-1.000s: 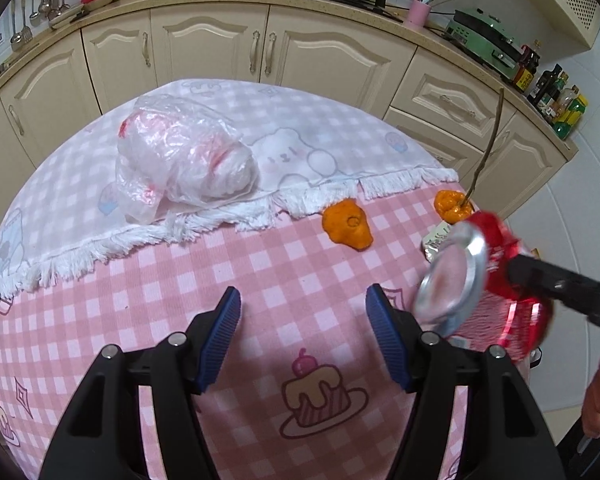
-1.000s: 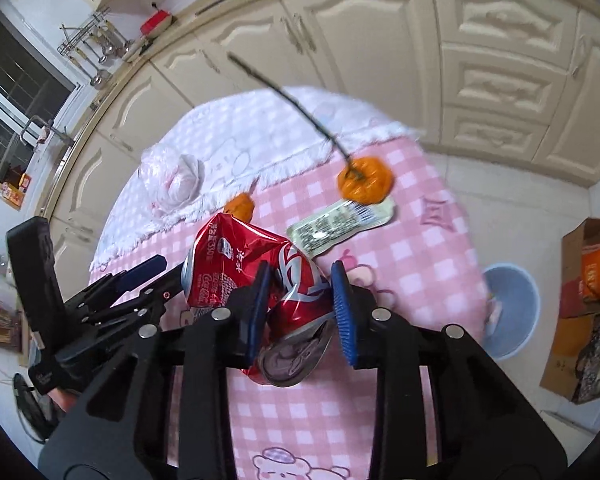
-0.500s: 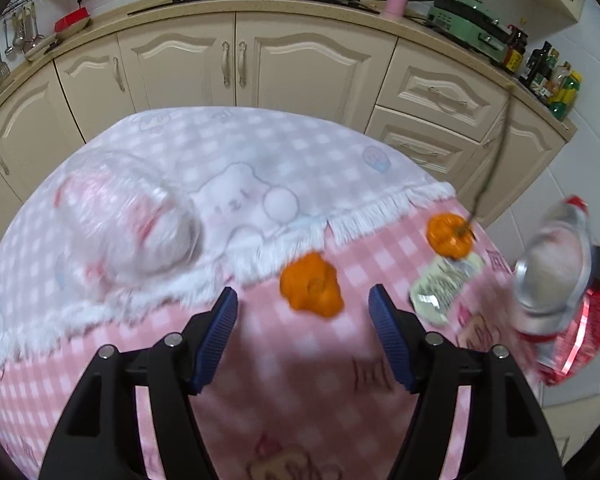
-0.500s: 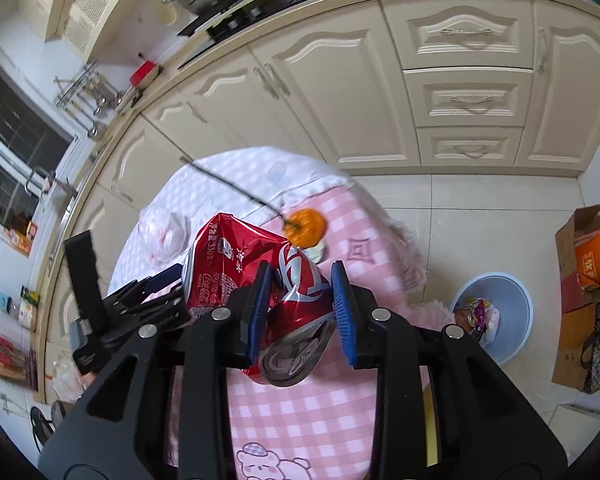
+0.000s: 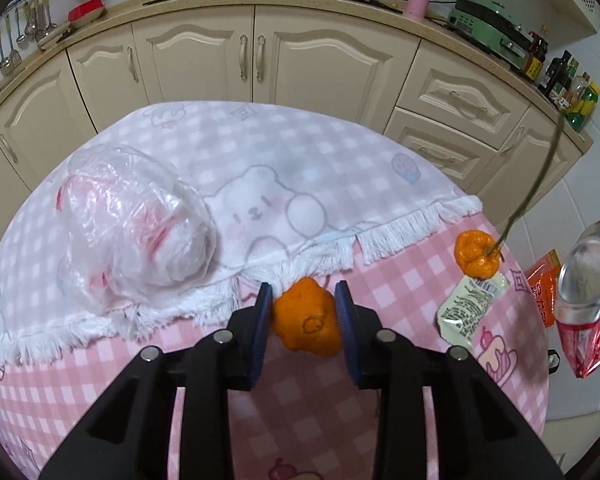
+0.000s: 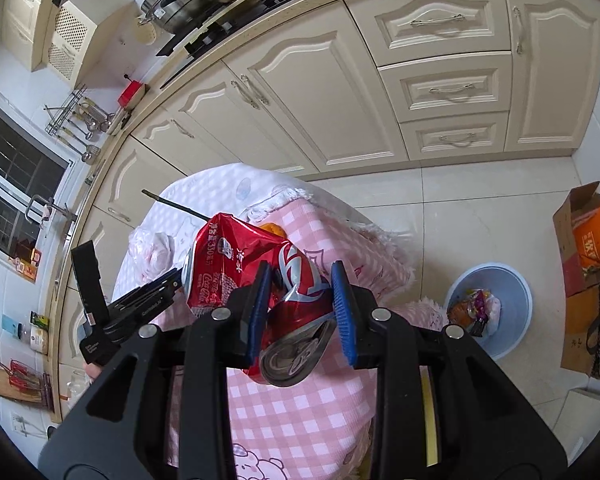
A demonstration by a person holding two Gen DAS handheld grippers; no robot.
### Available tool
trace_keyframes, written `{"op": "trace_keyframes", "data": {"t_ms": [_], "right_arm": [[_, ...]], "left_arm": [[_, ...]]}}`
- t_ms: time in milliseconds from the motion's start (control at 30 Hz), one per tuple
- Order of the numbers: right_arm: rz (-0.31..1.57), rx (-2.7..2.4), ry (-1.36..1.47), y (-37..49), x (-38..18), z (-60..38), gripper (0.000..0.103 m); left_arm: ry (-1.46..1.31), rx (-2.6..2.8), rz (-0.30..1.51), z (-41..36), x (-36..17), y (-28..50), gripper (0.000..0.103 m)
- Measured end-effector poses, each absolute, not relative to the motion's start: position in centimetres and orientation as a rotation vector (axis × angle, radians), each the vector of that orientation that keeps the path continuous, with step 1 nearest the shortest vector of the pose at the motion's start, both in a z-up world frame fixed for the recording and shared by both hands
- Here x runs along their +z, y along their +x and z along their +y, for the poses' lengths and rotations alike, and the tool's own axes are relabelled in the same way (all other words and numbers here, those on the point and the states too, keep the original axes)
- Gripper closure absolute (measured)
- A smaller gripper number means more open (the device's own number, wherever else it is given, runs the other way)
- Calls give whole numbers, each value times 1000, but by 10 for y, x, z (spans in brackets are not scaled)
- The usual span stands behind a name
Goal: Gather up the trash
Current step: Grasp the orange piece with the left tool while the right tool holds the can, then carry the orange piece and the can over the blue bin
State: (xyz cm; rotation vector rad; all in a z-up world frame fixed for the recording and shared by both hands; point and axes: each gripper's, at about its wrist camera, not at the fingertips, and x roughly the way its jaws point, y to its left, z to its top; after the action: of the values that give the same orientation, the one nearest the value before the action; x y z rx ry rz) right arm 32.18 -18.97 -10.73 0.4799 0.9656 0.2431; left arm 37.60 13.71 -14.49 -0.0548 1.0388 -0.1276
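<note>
The left gripper (image 5: 303, 312) has just been closing and now pinches the orange peel (image 5: 306, 322), but the soft peel could slip out when lifted. The right gripper (image 6: 300, 300) squeezes the crushed can (image 6: 260, 276); held near one end, it could tip and miss the bin (image 6: 516, 320) on the floor beyond.

Glossy crumpled metal can (image 6: 260, 272); fringed cloth tablecloth (image 5: 380, 184).
</note>
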Motion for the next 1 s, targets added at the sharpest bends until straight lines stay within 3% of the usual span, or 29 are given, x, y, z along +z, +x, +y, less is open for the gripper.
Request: {"op": "trace_keyframes", "data": {"t_ms": [500,1000], "right_arm": [[954,169,552,296,-115,-250,73],[1027,-31,622,271,-172,-344,73]], "left_arm": [[-10,-281,1015,80,-123,338,72],[140,-536,1004,-77,-112,317,72]]}}
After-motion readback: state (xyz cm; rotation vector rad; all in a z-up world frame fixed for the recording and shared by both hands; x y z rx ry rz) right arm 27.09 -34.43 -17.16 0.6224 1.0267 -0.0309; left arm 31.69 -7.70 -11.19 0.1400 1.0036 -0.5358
